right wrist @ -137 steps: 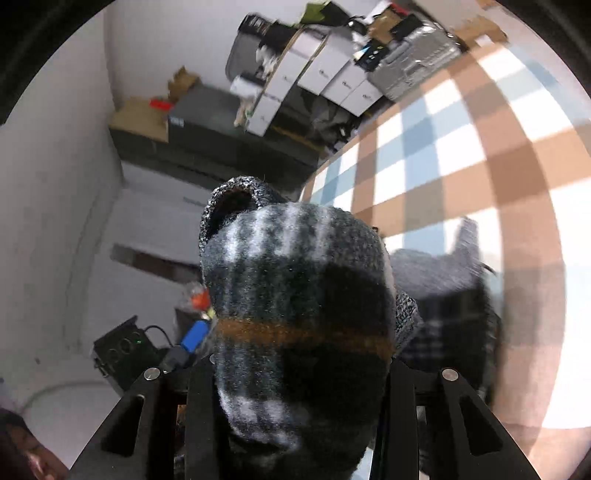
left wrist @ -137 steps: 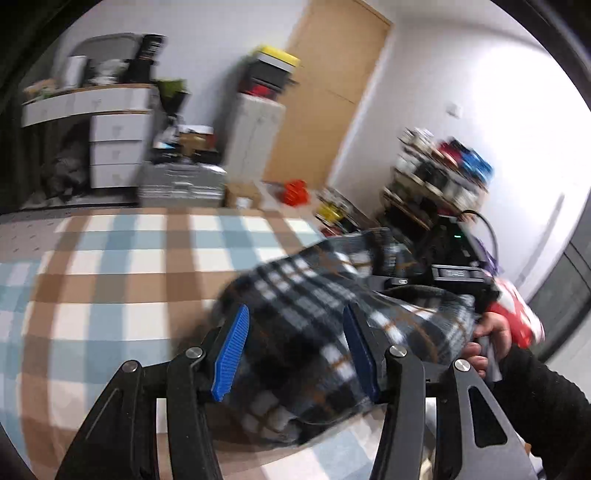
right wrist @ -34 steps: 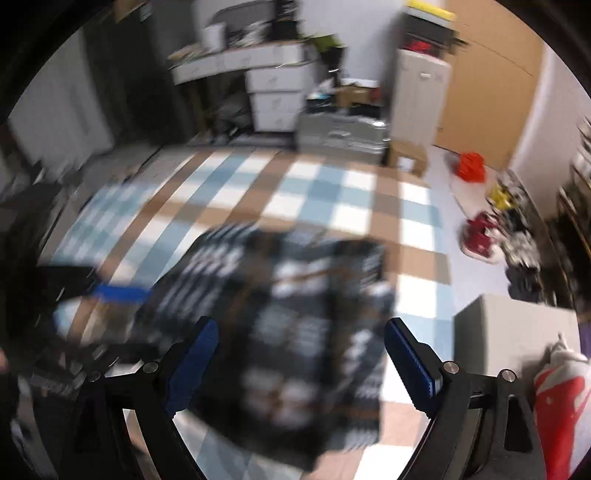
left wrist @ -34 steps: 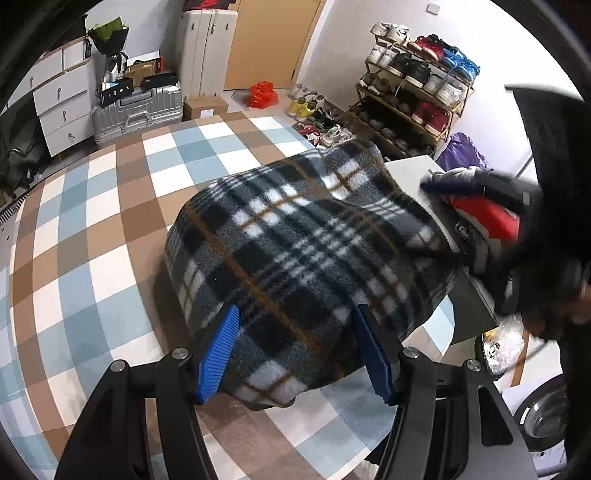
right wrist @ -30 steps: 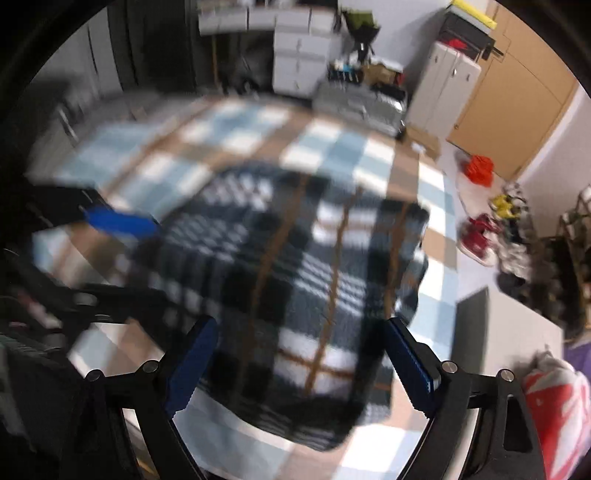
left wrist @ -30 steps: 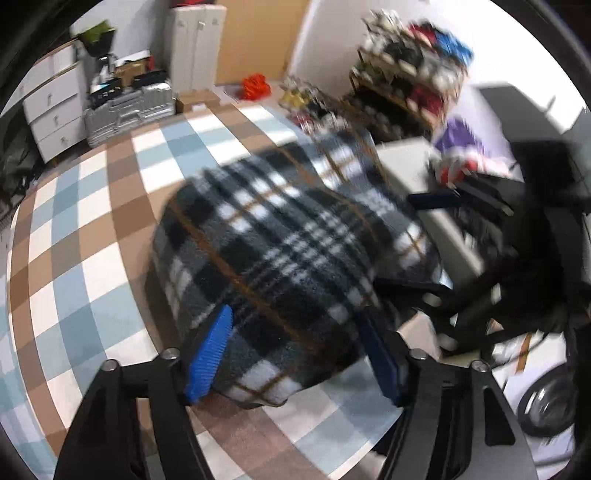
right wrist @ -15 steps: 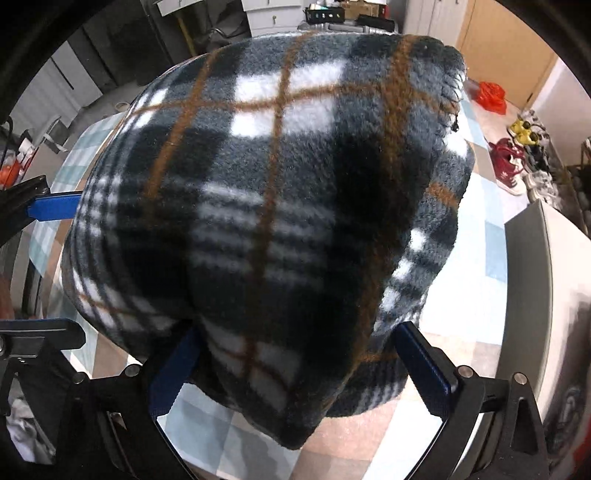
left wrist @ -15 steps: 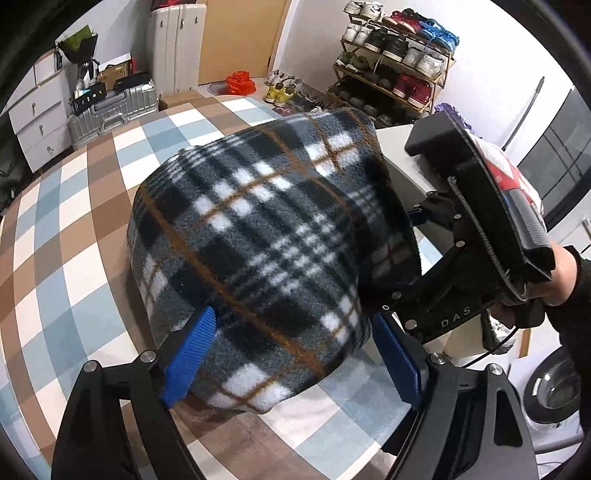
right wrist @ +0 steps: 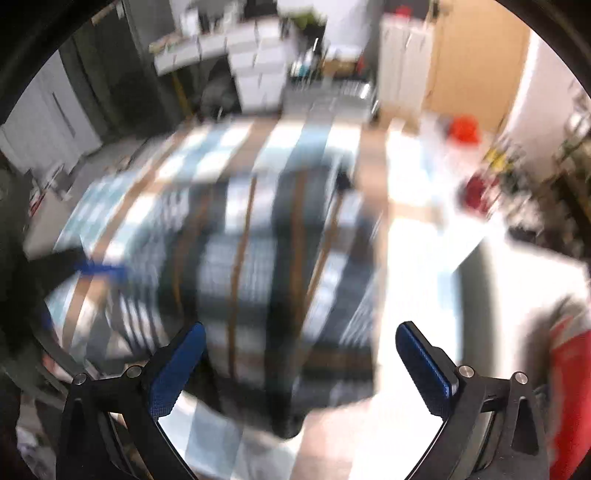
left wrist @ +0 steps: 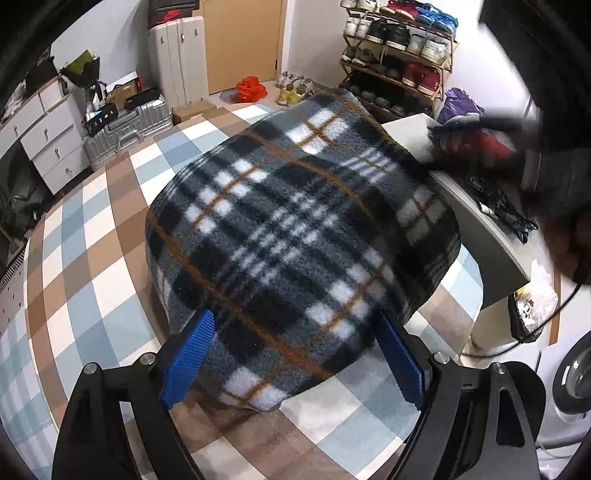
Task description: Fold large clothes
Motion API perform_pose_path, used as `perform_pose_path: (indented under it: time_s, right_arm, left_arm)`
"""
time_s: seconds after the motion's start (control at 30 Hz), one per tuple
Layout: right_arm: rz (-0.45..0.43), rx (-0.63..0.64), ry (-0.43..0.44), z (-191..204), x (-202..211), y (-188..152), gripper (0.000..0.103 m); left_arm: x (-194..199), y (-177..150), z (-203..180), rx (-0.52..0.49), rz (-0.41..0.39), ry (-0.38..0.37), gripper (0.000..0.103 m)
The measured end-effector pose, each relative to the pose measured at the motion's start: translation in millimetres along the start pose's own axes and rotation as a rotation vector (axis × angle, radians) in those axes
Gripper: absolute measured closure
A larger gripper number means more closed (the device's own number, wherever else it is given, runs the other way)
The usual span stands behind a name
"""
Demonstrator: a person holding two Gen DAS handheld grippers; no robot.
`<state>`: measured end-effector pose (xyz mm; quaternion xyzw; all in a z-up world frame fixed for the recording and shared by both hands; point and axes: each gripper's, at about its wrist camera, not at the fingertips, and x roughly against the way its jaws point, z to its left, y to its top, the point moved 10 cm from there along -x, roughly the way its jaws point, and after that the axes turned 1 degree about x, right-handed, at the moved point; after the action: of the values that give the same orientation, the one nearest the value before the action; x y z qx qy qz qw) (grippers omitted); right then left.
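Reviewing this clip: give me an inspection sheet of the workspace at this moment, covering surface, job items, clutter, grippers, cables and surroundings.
Surface: checked bedspread in brown, blue and white.
Job's things: plaid fleece garment lying folded in a compact block on the bedspread.
Clutter: red-and-grey bundle on the grey side table.
Grippers: left gripper jaws opening, garment edge between them; right gripper open, empty, view blurred.
Cables: blue cord on the side table.
Surroundings: shoe rack, silver suitcase, white drawers, wooden door.
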<state>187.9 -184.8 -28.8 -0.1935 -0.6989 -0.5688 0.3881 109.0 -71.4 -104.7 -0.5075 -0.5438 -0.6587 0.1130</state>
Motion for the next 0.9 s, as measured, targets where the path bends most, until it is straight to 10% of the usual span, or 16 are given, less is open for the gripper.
perform_pose_path:
  time_s: [0.17, 0.23, 0.37, 0.5, 0.9]
  right_arm:
    - [0.102, -0.026, -0.115, -13.2, -40.7, 43.4, 0.004]
    - [0.221, 0.035, -0.257, -20.2, -69.1, 37.8, 0.033]
    - [0.363, 0.120, -0.297, -15.0, -113.2, 28.9, 0.037]
    - [0.425, 0.126, -0.251, -25.0, -123.3, 1.5, 0.052]
    - [0.383, 0.030, -0.148, -35.2, -146.6, -10.4, 0.052]
  left_arm:
    - [0.2, 0.8, 2.3, 0.021, -0.020, -0.019, 0.019]
    - [1.6, 1.2, 1.0, 0.015, -0.027, -0.022, 0.019]
    - [3.8, 5.6, -2.3, -0.005, -0.059, -0.040, 0.019]
    - [3.8, 12.7, -0.7, 0.013, -0.096, -0.088, 0.019]
    - [-1.9, 20.0, -3.9, 0.023, -0.129, -0.124, 0.019]
